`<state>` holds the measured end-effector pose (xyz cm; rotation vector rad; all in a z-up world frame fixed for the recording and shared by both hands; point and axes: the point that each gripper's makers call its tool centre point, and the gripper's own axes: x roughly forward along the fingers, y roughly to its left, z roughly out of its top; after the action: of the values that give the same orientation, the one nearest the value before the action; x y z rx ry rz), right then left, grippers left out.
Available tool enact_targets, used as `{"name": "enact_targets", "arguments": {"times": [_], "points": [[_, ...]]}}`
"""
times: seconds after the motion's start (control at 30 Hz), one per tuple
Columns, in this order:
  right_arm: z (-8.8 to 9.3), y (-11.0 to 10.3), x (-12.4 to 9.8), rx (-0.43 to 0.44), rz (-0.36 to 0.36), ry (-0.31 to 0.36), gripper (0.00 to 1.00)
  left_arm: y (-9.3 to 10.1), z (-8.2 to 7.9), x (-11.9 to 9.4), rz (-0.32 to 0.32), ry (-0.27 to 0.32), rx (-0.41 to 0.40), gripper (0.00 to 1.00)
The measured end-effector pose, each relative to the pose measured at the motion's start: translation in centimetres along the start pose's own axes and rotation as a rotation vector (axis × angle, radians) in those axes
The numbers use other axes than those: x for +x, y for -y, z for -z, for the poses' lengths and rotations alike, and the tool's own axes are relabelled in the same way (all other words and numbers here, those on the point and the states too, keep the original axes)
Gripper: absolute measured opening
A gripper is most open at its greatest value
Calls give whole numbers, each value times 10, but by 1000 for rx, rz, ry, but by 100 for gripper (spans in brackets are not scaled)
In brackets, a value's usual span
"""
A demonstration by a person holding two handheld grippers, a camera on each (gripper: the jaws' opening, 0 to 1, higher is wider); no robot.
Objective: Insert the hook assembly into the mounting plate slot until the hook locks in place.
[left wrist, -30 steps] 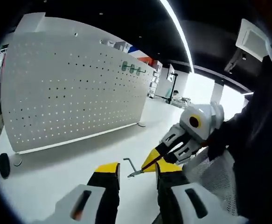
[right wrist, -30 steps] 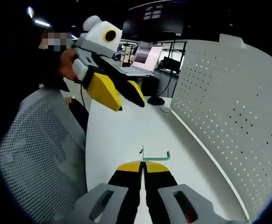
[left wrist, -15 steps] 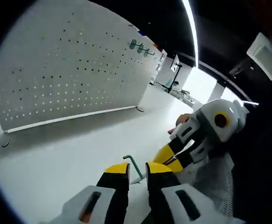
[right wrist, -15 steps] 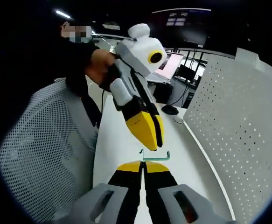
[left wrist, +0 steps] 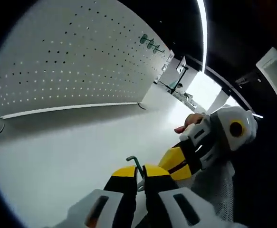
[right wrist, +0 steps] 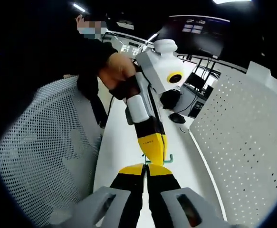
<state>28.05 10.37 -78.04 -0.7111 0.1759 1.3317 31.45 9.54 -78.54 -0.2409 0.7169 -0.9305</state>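
A thin green hook assembly [left wrist: 135, 161] sticks up between my left gripper's [left wrist: 140, 172] yellow jaws, which have come together on it. In the right gripper view the same hook [right wrist: 166, 160] pokes out beyond my right gripper [right wrist: 146, 167], whose jaws are shut on its base. The left gripper [right wrist: 155, 154] reaches down from above there and pinches the hook just past my right jaws. My right gripper [left wrist: 169, 164] comes in from the right in the left gripper view. The white perforated mounting plate [left wrist: 71, 61] stands upright across the table, also seen as the plate [right wrist: 243, 137] on the right.
Other green hooks [left wrist: 150, 42] hang near the plate's far top corner. The white table [left wrist: 57, 142] stretches between me and the plate. A grey mesh chair [right wrist: 48, 152] stands left of the table. A person's hand [right wrist: 119, 71] holds the left gripper. A black mouse [right wrist: 177, 117] lies farther back.
My left gripper has moved onto the hook and its jaws have narrowed from wide apart to closed on it. The right gripper has kept its grip throughout.
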Motion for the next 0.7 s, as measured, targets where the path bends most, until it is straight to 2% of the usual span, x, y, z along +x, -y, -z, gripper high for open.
{"name": "enact_targets", "arguments": {"times": [0.2, 0.33, 0.4, 0.43, 0.53, 0.6, 0.7], "points": [[-2, -1, 1, -8, -3, -3, 0, 4, -5, -4, 28, 27, -16, 2], [-2, -1, 3, 0, -2, -5, 1, 3, -4, -4, 9, 27, 4, 1], [-2, -1, 3, 19, -7, -4, 1, 4, -4, -5, 10, 31, 13, 1], [-5, -2, 2, 83, -21, 13, 1, 4, -4, -6, 3, 34, 26, 1], [-3, 6, -2, 111, -12, 10, 5, 2, -4, -8, -20, 36, 79, 1], [-3, 10, -5, 141, -7, 17, 4, -3, -5, -10, -62, 27, 154, 1], [-1, 16, -8, 200, -7, 13, 4, -10, -2, -13, -141, -19, 300, 1]]}}
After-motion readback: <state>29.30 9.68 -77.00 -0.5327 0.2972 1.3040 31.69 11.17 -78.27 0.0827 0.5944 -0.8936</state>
